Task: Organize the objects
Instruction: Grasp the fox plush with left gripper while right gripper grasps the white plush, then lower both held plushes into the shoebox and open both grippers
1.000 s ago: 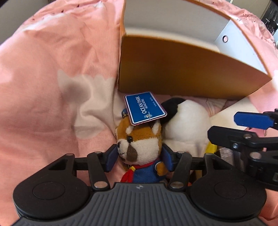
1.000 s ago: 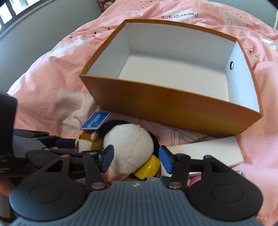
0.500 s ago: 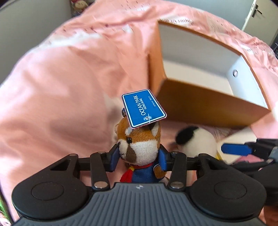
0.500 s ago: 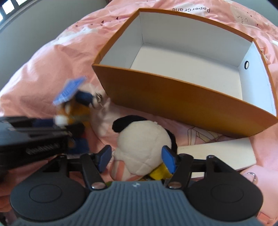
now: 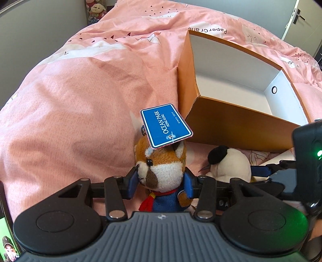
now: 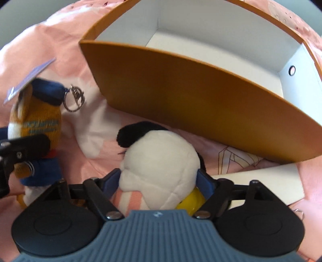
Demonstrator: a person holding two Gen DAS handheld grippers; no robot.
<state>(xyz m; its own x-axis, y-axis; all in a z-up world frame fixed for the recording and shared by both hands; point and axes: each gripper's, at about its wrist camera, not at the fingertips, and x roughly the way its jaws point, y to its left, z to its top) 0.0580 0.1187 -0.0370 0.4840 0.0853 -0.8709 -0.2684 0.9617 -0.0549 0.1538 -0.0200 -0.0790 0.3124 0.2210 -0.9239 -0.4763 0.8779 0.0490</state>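
My left gripper (image 5: 161, 179) is shut on a small red panda plush (image 5: 161, 163) with a blue tag (image 5: 166, 128), held just above the pink blanket. In the right wrist view the same plush (image 6: 38, 125) hangs at the left with its keyring (image 6: 74, 98) dangling. My right gripper (image 6: 159, 179) points down over a white plush with a black ear (image 6: 161, 157). Its jaws are opening and the plush lies between the pads. An orange box (image 6: 181, 90) with a white inside stands just behind both toys.
A pink blanket (image 5: 80, 100) covers the bed. A flat white card or lid (image 6: 261, 181) lies on it right of the white plush, in front of the box. A yellow piece (image 6: 193, 199) shows under the white plush. Stuffed toys (image 5: 95, 10) sit at the far end.
The left gripper has closed on the red panda plush and raised it off the blanket. The right gripper has come down over the white plush and its jaws have widened.
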